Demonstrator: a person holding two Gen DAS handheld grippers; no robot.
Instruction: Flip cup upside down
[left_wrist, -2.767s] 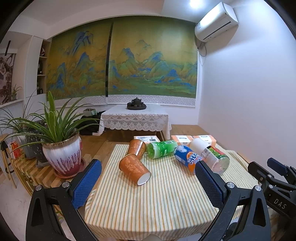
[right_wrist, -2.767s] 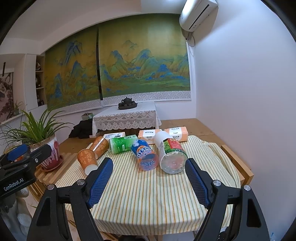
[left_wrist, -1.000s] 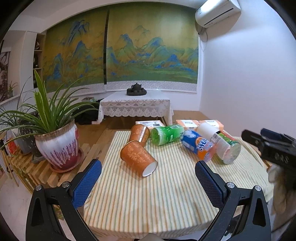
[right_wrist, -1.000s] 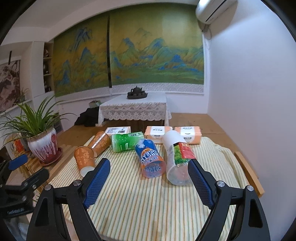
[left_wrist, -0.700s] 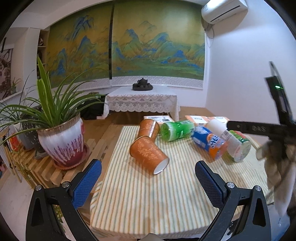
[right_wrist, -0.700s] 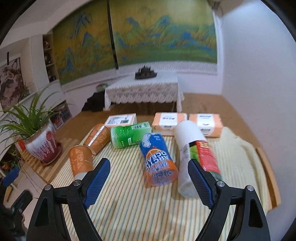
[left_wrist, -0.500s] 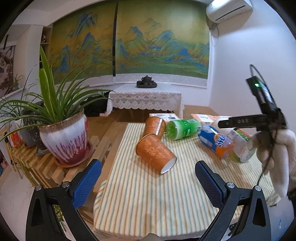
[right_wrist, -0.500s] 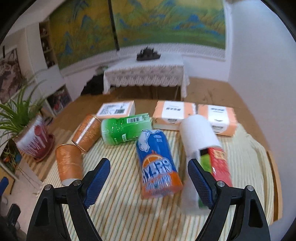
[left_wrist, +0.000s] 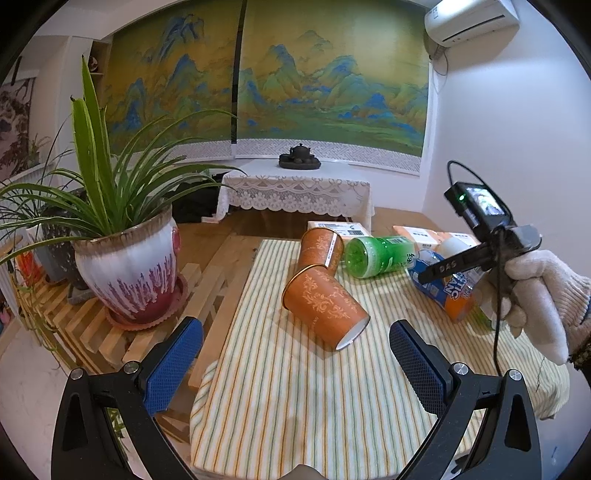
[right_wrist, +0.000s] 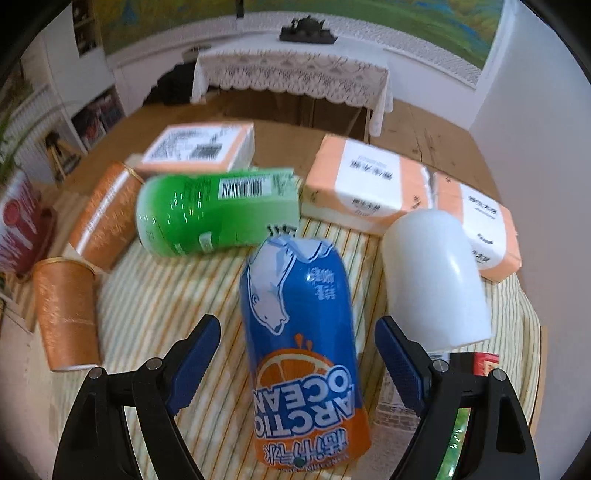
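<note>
Several cups lie on their sides on a striped cloth (left_wrist: 295, 398). A blue and orange "Arctic Ocean" cup (right_wrist: 303, 332) lies between the open jaws of my right gripper (right_wrist: 297, 354), mouth toward the camera; the pads do not touch it. In the left wrist view this cup (left_wrist: 447, 291) is partly hidden by the right gripper (left_wrist: 476, 254) held in a gloved hand. My left gripper (left_wrist: 291, 354) is open and empty, just short of an orange patterned cup (left_wrist: 325, 306) on its side.
A second orange cup (left_wrist: 321, 247), a green cup (right_wrist: 218, 210) and a white cup (right_wrist: 432, 280) lie nearby. Orange and white packs (right_wrist: 369, 184) line the far edge. A potted plant (left_wrist: 129, 258) stands on a wooden slatted rack left of the table.
My right gripper has moved forward and down over the table until its jaws straddle the blue and orange cup. My left gripper has drifted closer to the orange cup.
</note>
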